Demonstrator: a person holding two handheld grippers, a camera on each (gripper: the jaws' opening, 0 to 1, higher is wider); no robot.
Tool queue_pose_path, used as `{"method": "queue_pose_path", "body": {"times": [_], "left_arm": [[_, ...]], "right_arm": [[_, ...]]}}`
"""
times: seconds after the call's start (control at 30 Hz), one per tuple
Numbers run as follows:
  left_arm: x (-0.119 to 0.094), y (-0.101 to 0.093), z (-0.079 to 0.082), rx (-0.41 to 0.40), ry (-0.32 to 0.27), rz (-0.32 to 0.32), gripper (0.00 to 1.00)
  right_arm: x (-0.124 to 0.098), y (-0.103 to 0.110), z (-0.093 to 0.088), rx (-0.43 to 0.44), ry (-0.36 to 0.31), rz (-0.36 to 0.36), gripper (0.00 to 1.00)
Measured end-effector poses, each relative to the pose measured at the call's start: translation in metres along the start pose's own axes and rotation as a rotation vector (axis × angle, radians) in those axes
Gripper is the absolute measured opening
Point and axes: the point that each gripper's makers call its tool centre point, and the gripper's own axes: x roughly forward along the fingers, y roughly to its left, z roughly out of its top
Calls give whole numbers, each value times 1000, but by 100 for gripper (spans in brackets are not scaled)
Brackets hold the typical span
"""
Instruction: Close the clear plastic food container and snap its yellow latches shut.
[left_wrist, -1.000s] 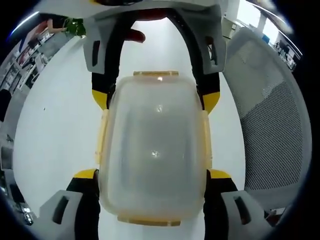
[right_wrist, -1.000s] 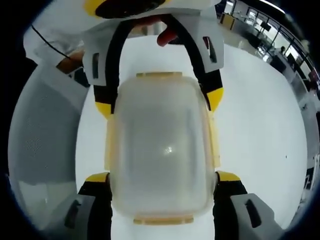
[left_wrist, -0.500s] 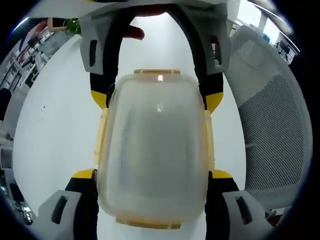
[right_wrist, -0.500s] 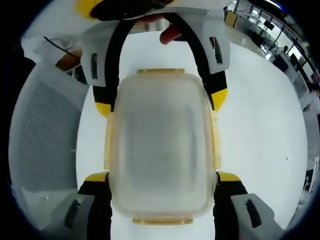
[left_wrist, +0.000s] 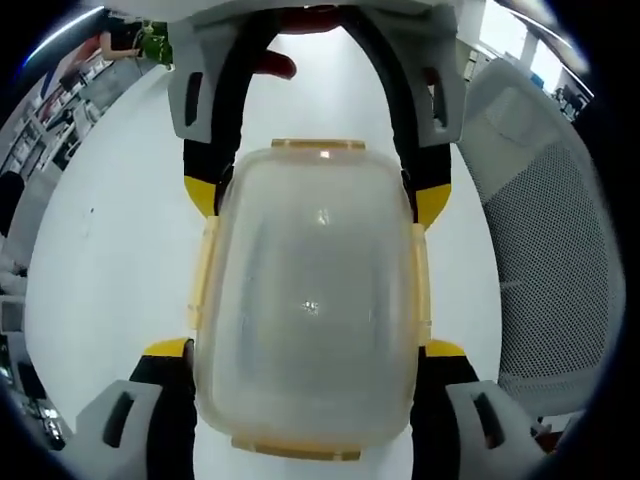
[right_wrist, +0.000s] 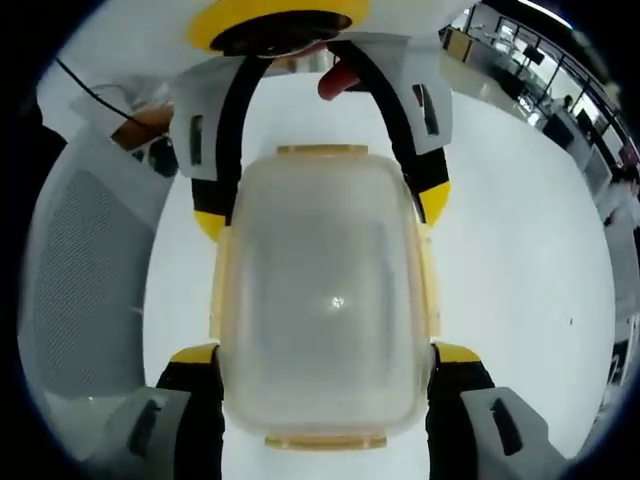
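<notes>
While both grippers reach toward each other from opposite ends, the clear plastic food container (left_wrist: 312, 300) sits between them on a white table (left_wrist: 110, 260), its lid on and its yellow latches (left_wrist: 205, 275) lying along the rim. In the left gripper view, the left gripper (left_wrist: 305, 350) rises from the near edge with its jaws spread wide, one yellow-tipped jaw on each long side of the container at the near end, just beside or touching the walls; I cannot tell whether they press. At the far end the right gripper (left_wrist: 315, 195) comes down with its jaws likewise spread across the container's width. The right gripper view (right_wrist: 325, 355) mirrors this, with the container (right_wrist: 325, 300) between its own jaws and the left gripper (right_wrist: 322, 205) straddling the far end. A fingertip (right_wrist: 338, 82) shows behind that far gripper. A grey mesh chair (left_wrist: 550, 250) stands at the table's right.
</notes>
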Motion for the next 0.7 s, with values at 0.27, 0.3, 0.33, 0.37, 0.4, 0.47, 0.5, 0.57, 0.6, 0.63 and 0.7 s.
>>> {"method": "queue_pose_path", "body": {"times": [0.27,0.3,0.33,0.37,0.4,0.47,0.5,0.57,0.6,0.63,0.7], "left_arm": [[2,10,1,-10,4,-4,90],[2,11,1,-9,6,-4,90],[2,12,1,-7,5,-5,90],[2,13,1,-5,3,-6,90],[2,14,1,-4,2,-6,90],[2,16,2,-2,1,-6,90],[2,17,2,-1,2,-7,90],[2,19,2,2,2,-7,90],[2,21,2,1,0,-7,90],[2,22,2,1,0,-7,90],[3,26,3,3,1,-8,90]], "right_arm": [[0,-8,-1,-5,2,2,84],[-1,-9,-1,-3,-2,1,84],[-1,-10,-1,-2,-4,1,84],[0,-12,-1,1,-7,-1,84],[0,-12,-1,1,-8,-1,84],[-1,-14,0,4,-9,-3,84],[-1,-15,0,5,-10,-3,84],[-1,-17,0,6,-13,-4,84],[-1,-19,0,6,-14,-4,84],[-1,-21,0,7,-11,-4,84],[-1,-24,0,8,-2,-4,84]]}}
